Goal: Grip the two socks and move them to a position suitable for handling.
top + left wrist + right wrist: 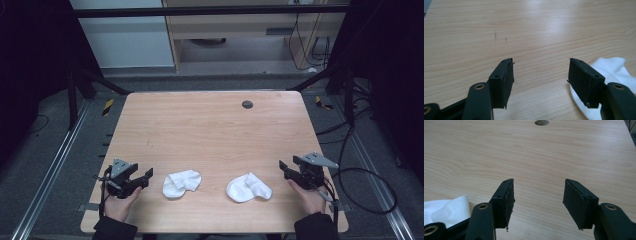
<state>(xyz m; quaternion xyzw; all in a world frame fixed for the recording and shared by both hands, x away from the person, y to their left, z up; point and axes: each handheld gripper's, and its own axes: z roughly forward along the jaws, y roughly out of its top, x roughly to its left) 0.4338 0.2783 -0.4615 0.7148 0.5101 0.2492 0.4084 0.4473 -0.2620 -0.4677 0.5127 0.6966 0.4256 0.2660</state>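
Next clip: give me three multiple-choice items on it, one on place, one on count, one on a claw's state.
1. Where do the socks lie?
A. near edge, between the claws
B. far edge, by the hole
C. on the floor

2. How many socks?
A. one
B. two
C. four

3. The left claw is
A. shut on a sock
B. open, nothing between its jaws
C. shut, empty

Key: 1 A, both socks lie on the table near the person; 2 B, two white socks; 3 B, bare wood shows between its jaws.
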